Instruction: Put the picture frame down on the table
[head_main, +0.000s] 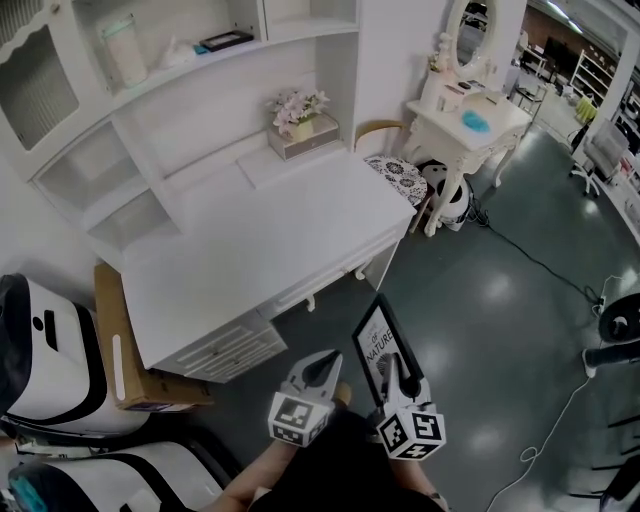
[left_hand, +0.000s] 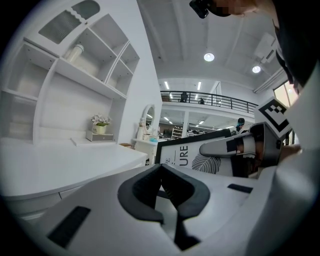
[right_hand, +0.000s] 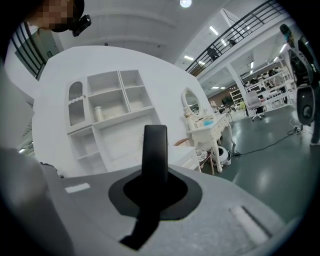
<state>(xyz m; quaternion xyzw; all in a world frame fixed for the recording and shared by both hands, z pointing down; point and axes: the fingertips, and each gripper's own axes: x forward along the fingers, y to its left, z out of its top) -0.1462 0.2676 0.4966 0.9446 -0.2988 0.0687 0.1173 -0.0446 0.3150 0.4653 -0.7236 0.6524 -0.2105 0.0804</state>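
**White table (head_main: 270, 240) ahead, picture frame (head_main: 376, 340) not yet down**

Clamped in the right gripper (head_main: 395, 375), it stands upright above the floor (head_main: 480, 300), short of the table's front edge; the left gripper (head_main: 320, 368) is closed, empty. Reaching over and setting down seem left.

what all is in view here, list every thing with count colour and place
desk: 1, white, centre, shelves above
flower pot: 1, pale flowers, back of desk
jar: 1, pale, upper shelf
chair: 1, wood back, patterned seat, right of desk
dressing table: 1, white, oval mirror, top right
cardboard box: 1, brown, floor left of desk
picture frame: 1, black, off the desk, held in right gripper
left gripper: 1, white, bottom centre, shut, empty
right gripper: 1, white, bottom centre, shut on picture frame
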